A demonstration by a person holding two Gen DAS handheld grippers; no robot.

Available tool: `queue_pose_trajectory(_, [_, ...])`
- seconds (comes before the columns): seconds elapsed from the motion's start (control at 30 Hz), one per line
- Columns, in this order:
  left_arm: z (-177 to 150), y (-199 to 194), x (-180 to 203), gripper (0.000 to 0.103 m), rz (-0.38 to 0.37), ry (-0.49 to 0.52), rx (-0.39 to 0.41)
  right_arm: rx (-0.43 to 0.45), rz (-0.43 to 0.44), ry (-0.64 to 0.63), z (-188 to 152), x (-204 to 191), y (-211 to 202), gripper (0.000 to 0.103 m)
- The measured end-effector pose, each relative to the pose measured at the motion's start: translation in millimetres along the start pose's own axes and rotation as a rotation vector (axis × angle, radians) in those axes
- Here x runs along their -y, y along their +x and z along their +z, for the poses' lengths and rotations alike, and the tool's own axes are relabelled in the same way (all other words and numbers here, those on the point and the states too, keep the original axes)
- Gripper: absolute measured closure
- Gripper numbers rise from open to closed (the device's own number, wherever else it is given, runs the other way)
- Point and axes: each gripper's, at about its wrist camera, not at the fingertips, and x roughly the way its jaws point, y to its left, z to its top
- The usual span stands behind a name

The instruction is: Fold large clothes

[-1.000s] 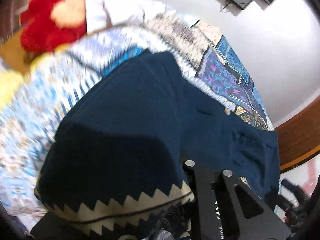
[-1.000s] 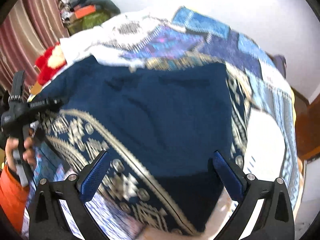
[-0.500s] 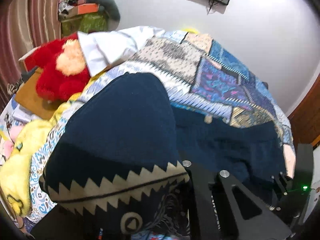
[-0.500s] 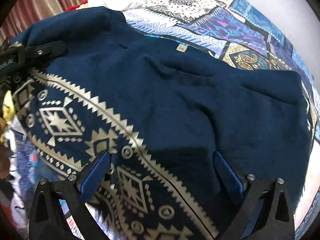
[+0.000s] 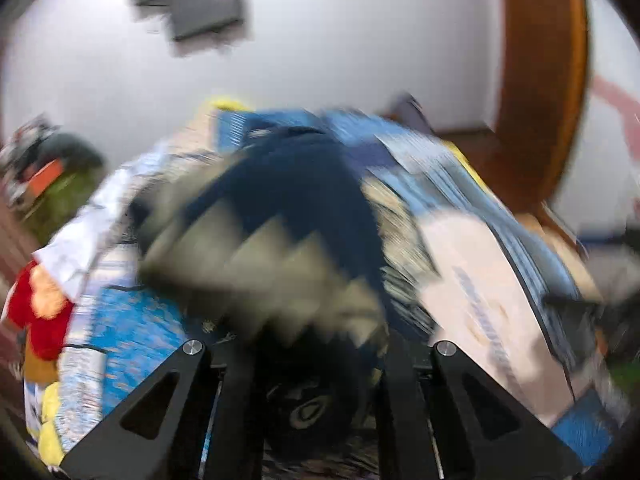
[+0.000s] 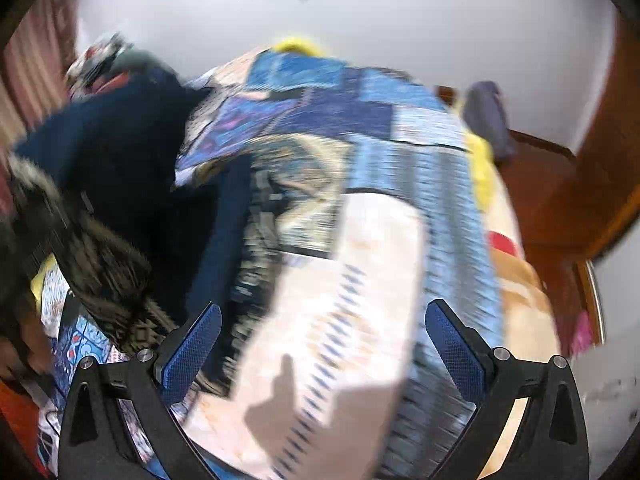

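A dark navy garment with a cream zigzag border [image 5: 296, 248] lies on the patchwork bedspread [image 5: 440, 168]. My left gripper [image 5: 316, 364] is shut on the garment's patterned hem, and the cloth bunches up between and over its black fingers. In the right wrist view the same garment [image 6: 120, 168] is lifted in a heap at the left. My right gripper [image 6: 324, 344] is open and empty, its blue pads [image 6: 192, 352] spread wide over the pale part of the bedspread [image 6: 360, 320]. Both views are motion-blurred.
A red plush toy [image 5: 36, 316] and a white cloth [image 5: 84, 236] lie at the bed's left. A pile of things [image 5: 48, 168] stands by the far wall. A wooden door frame [image 5: 540, 80] is at the right. A grey item [image 6: 488, 116] sits at the bed's far right.
My left gripper has swung right with the hem, bunching the garment. My right gripper has moved right off the garment, over bare bedspread, still open.
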Motion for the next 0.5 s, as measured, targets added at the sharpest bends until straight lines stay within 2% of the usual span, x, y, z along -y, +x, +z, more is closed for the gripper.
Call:
queue_pose_trajectory(0.1, [-28, 15, 28, 0.094, -0.031, 0.080, -0.089, 0.015, -0.015, 0.045, -13, 27, -19, 0.001])
queue_pose_trajectory(0.17, [-41, 15, 34, 0.094, -0.012, 0.114, -0.109, 0.016, -0.020, 0.054, -23, 34, -28, 0.001])
queue_pose_trajectory(0.33, [-51, 0, 27, 0.092, -0.028, 0.127, -0.143, 0.003, -0.016, 0.045, -37, 35, -32, 0.001])
queue_pose_trajectory(0.5, [-54, -20, 14, 0.079, -0.055, 0.107, -0.151, 0.000, 0.027, 0.044, -44, 25, -30, 0.001])
